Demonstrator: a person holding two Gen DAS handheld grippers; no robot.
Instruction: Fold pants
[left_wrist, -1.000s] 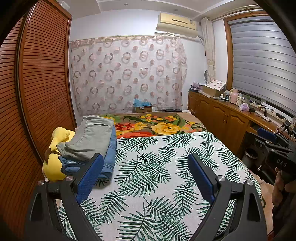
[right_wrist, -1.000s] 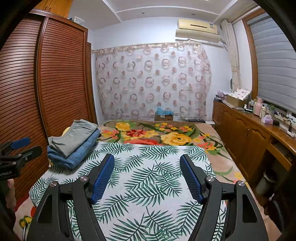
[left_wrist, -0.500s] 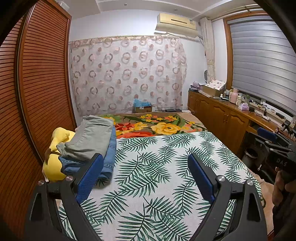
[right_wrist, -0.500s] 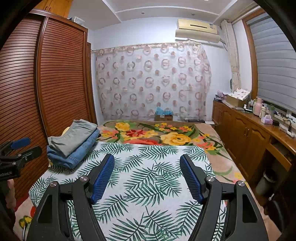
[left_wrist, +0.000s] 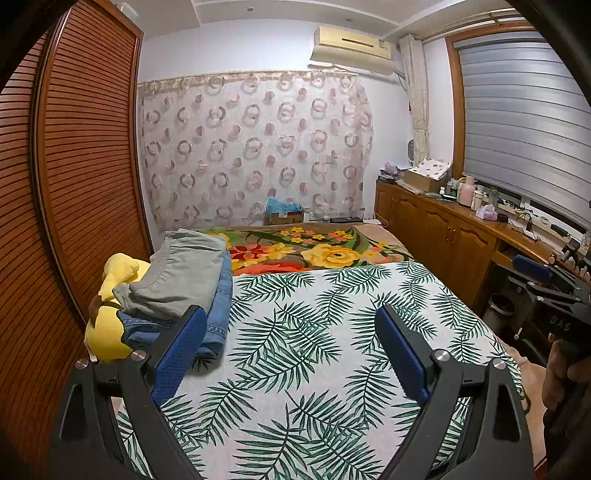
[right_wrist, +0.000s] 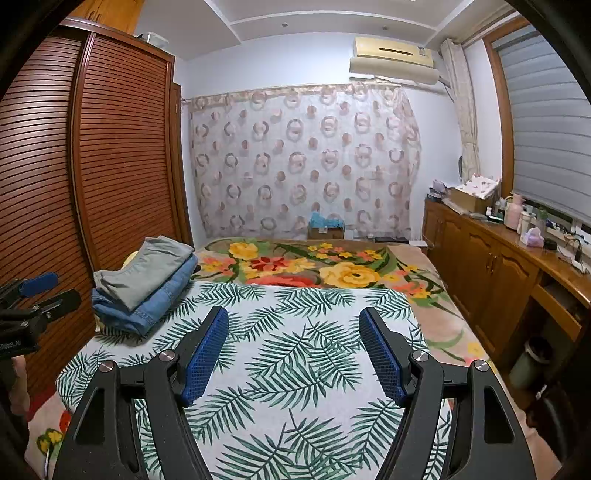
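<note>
Palm-print bedspread (left_wrist: 314, 354), folded pants (left_wrist: 184, 280) at left edge; both grippers' jaws wide, empty.

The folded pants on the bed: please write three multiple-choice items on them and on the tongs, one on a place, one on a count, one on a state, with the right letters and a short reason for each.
1. Where does the pile of folded pants lie on the leaf-print cover?
A. far left corner, near the wardrobe
B. centre
C. right edge, by the cabinets

2. How many folded pants are in the pile?
A. one
B. two
C. four

3. How do the left tongs and right tongs stand?
A. both shut on cloth
B. one open, one shut
C. both open and empty

Answers:
1 A, the pile sits at the cover's left edge beside the slatted doors.
2 B, grey pants rest on blue jeans.
3 C, only bedcover shows between the blue pads.
</note>
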